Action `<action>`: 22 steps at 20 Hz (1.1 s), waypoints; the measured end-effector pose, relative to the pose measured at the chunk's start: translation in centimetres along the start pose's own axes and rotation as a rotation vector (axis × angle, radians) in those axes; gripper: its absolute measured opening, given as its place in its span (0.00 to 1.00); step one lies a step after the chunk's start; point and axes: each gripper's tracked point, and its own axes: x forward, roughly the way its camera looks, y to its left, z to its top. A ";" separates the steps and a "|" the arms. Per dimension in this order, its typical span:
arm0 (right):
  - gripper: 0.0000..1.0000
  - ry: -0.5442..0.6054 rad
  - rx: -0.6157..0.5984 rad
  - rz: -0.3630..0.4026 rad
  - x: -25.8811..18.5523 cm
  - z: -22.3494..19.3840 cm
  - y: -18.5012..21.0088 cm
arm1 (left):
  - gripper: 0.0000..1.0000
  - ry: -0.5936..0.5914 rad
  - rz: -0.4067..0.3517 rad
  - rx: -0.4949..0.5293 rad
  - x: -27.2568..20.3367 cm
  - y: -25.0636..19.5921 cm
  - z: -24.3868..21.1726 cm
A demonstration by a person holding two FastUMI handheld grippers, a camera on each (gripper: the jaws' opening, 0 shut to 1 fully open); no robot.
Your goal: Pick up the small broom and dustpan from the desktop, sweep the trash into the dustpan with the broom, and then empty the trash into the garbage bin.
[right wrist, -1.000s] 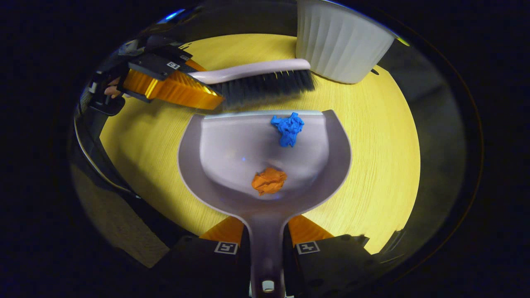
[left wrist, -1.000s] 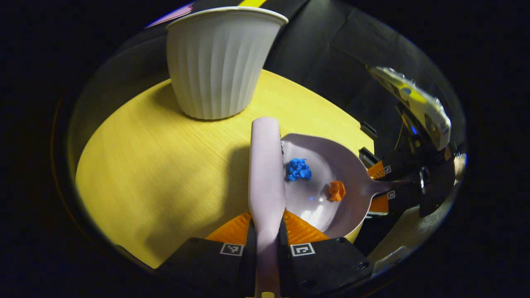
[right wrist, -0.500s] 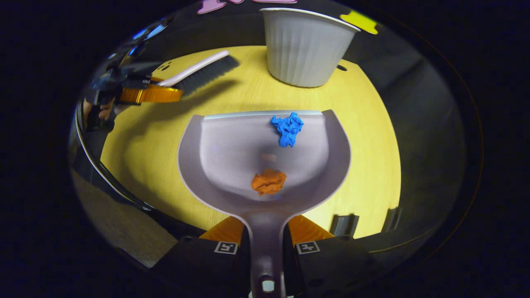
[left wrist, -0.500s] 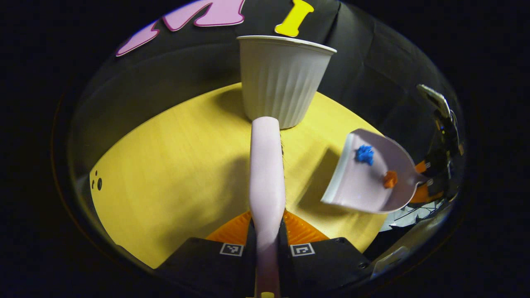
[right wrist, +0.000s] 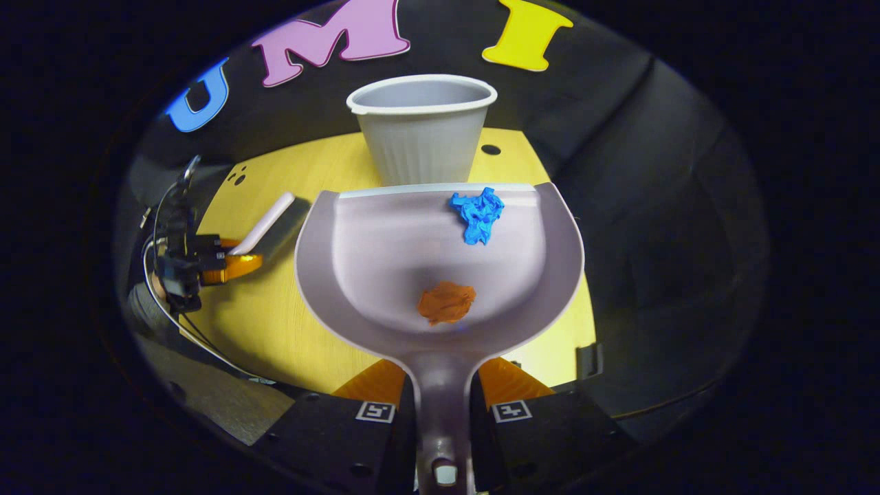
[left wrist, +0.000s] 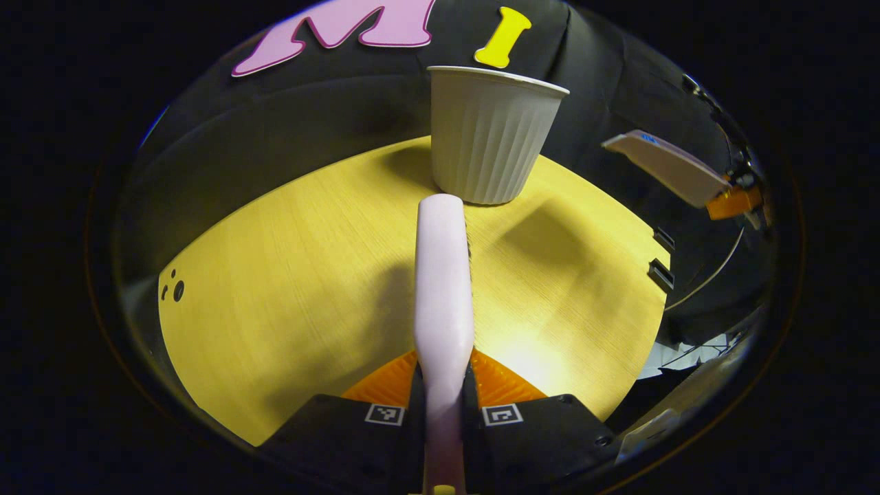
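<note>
Dustpan (right wrist: pixel 440 275) now lifted off table, level in right tool (right wrist: pixel 443 412)

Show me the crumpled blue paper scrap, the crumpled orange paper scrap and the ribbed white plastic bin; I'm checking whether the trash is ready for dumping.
Crumpled blue paper scrap (right wrist: pixel 478 214): right gripper view, its middle.
Crumpled orange paper scrap (right wrist: pixel 447 302): right gripper view, its middle.
Ribbed white plastic bin (right wrist: pixel 421 144): right gripper view, front wall.

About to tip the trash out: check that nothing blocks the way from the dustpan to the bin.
Nothing visible does. The dustpan, held up by the right gripper, faces the open bin with only bare desktop between; the broom is off to one side.
</note>
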 end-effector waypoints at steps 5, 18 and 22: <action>0.36 -0.050 -0.040 -0.033 -0.4 6.7 -2.3 | 0.27 0.008 0.043 -0.081 -2.3 1.1 -3.6; 0.36 0.036 -0.348 -0.247 0.5 24.0 -8.3 | 0.27 0.019 0.124 -0.209 -4.2 5.1 -7.8; 0.36 0.130 -0.451 -0.282 0.6 25.1 -9.5 | 0.27 0.012 0.124 -0.227 -4.1 5.0 -8.0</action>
